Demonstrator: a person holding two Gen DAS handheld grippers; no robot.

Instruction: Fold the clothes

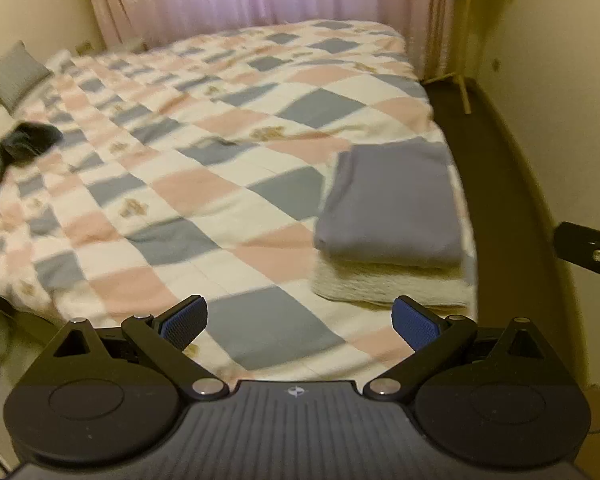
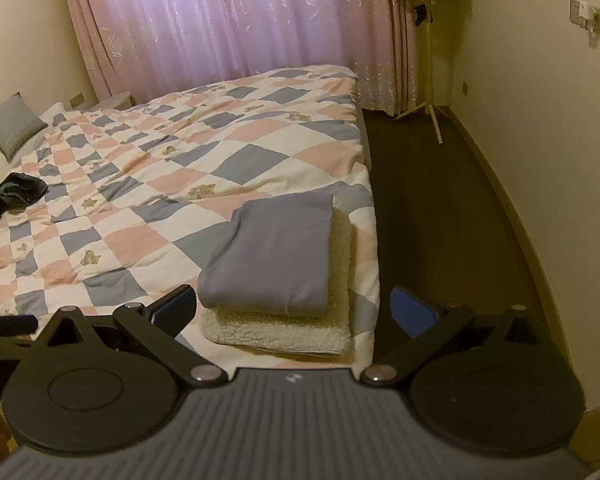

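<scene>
Both hand-held grippers, left gripper [image 1: 300, 322] and right gripper [image 2: 296, 306], stand spread wide and hold nothing. A folded grey-blue cloth garment [image 2: 274, 254] lies on a folded cream fleece garment [image 2: 284, 330] at the near right edge of the pink, white and grey checked quilt [image 2: 172, 184]. An unfolded dark crumpled garment [image 2: 20, 190] lies far left; judged next, it should be spread flat before folding. No containers are visible.

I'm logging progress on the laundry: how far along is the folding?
Done: a folded grey garment lies on a folded fleece near the bed's corner. In hand: nothing; the left gripper and right gripper are open and empty. Left: dark clothes lie crumpled across the quilt.
</scene>
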